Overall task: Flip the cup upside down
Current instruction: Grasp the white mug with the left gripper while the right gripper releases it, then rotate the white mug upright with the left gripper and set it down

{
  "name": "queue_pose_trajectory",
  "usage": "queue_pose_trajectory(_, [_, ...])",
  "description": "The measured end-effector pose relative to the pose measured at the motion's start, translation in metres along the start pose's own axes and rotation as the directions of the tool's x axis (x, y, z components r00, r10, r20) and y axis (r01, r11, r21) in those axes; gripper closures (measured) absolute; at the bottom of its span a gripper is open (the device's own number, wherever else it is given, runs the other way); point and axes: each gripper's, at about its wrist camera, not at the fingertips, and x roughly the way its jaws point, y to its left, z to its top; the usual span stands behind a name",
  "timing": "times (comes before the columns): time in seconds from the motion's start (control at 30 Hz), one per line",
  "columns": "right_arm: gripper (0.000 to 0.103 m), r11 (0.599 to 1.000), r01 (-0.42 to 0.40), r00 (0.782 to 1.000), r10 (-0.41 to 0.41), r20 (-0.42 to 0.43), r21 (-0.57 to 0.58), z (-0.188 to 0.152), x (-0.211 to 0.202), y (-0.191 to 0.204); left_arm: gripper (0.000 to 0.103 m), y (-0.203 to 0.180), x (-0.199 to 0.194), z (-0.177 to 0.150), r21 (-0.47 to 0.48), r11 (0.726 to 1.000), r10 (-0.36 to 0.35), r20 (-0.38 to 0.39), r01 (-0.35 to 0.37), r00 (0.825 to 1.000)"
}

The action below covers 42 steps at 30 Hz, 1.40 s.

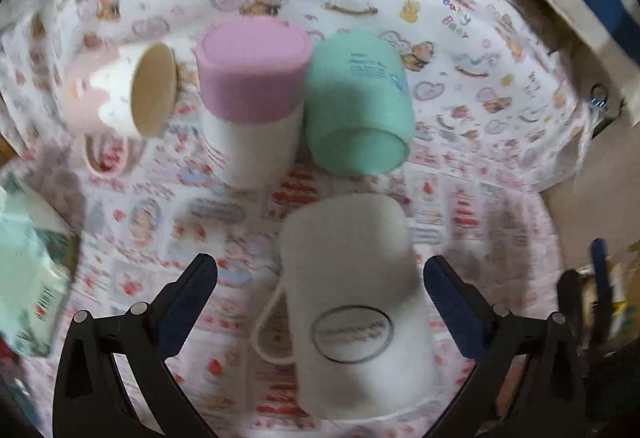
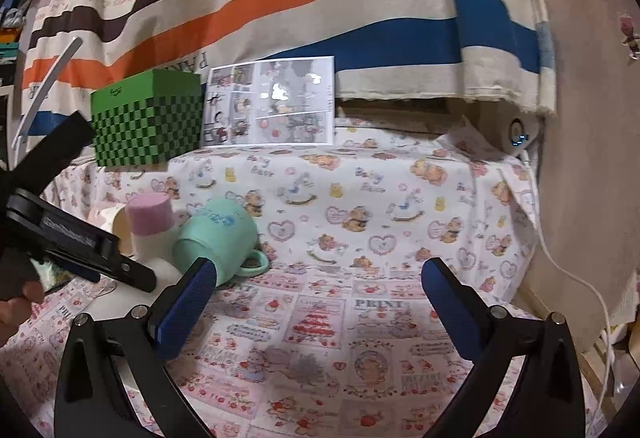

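A white mug (image 1: 352, 302) with an oval logo and a handle on its left stands between the wide-open fingers of my left gripper (image 1: 320, 278); the fingers do not touch it. Behind it stand a pink-and-white cup (image 1: 252, 106) and a teal cup (image 1: 356, 106) that leans with its opening toward me. A pink-white cup (image 1: 124, 90) with a tan base lies on its side at the left. In the right wrist view my right gripper (image 2: 320, 278) is open and empty over the cloth, with the teal cup (image 2: 216, 234) and pink cup (image 2: 150, 222) to its left.
A green checkered box (image 2: 146, 118) and a comic sheet (image 2: 270, 102) stand at the back of the patterned tablecloth (image 2: 360, 198). A striped cloth hangs behind. A white cable (image 2: 576, 278) runs down the right edge. A boxed item (image 1: 32, 278) lies at the left.
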Motion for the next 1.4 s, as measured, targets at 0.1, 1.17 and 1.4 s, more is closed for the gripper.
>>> queue_pose_trajectory(0.1, [0.0,1.0,0.007,1.0,-0.007,0.0,0.003,0.0,0.001,0.0,0.001,-0.004,0.008,0.006,0.008,1.0,-0.006,-0.024,0.006,1.0])
queue_pose_trajectory(1.17, [0.0,0.997,0.062,0.998,-0.062,0.012,0.047,-0.001,-0.002,-0.009,0.022,-0.031,-0.022,-0.009,0.228,0.966,0.069,0.213,-0.118,0.975])
queue_pose_trajectory(1.4, [0.0,0.998,0.057,0.998,-0.057,0.011,0.024,0.0,-0.003,-0.007,0.024,-0.044,-0.009,-0.019,0.305,0.941,0.038,0.333,-0.146,0.942])
